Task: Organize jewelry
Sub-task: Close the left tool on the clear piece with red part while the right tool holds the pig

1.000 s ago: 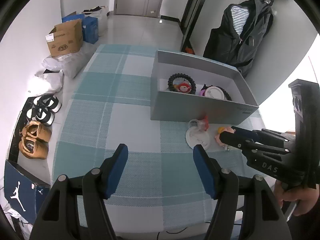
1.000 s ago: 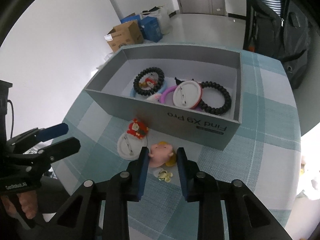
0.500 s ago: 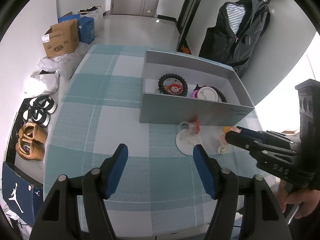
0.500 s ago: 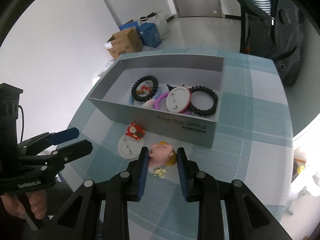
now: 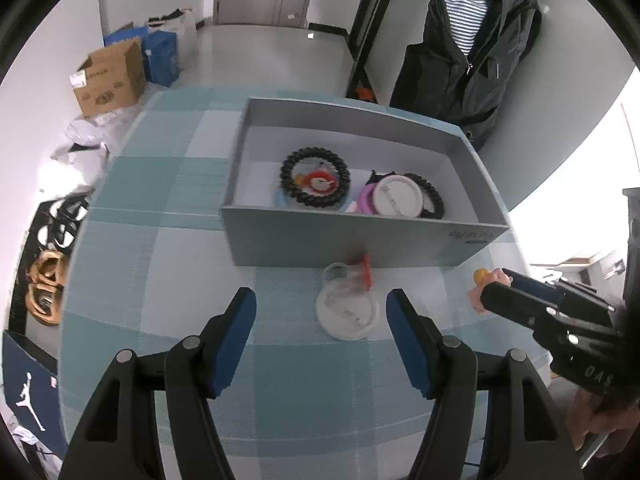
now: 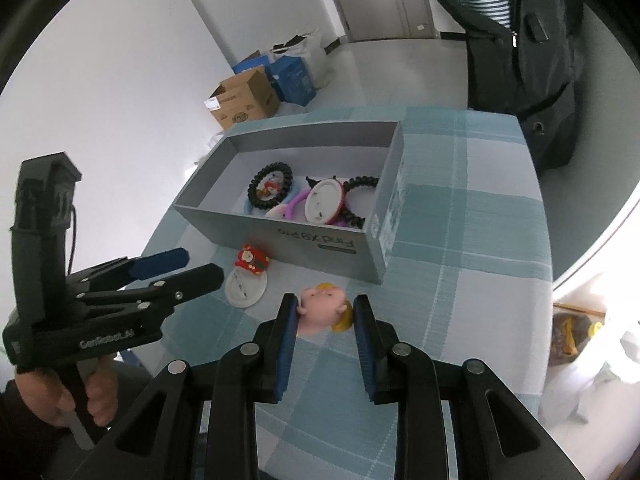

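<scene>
My right gripper (image 6: 324, 306) is shut on a pink doll-head charm (image 6: 323, 309) with yellow hair and holds it above the table, in front of the grey box (image 6: 320, 242). The charm also shows in the left wrist view (image 5: 486, 282). The box (image 5: 352, 240) holds black coil bracelets (image 5: 315, 178), a pink ring and a white round badge (image 5: 396, 200). A white badge (image 5: 347, 314) and a red charm (image 6: 252, 259) lie on the cloth in front of the box. My left gripper (image 5: 320, 310) is open and empty, hovering near the white badge.
The table has a teal checked cloth (image 5: 160, 264). A black jacket (image 5: 472, 52) hangs behind the box. Cardboard and blue boxes (image 5: 112, 76) and shoes (image 5: 44, 284) are on the floor to the left.
My right gripper has lifted the doll-head charm off the table; the small gold piece under it is out of view. My left gripper has shifted so the box looks closer.
</scene>
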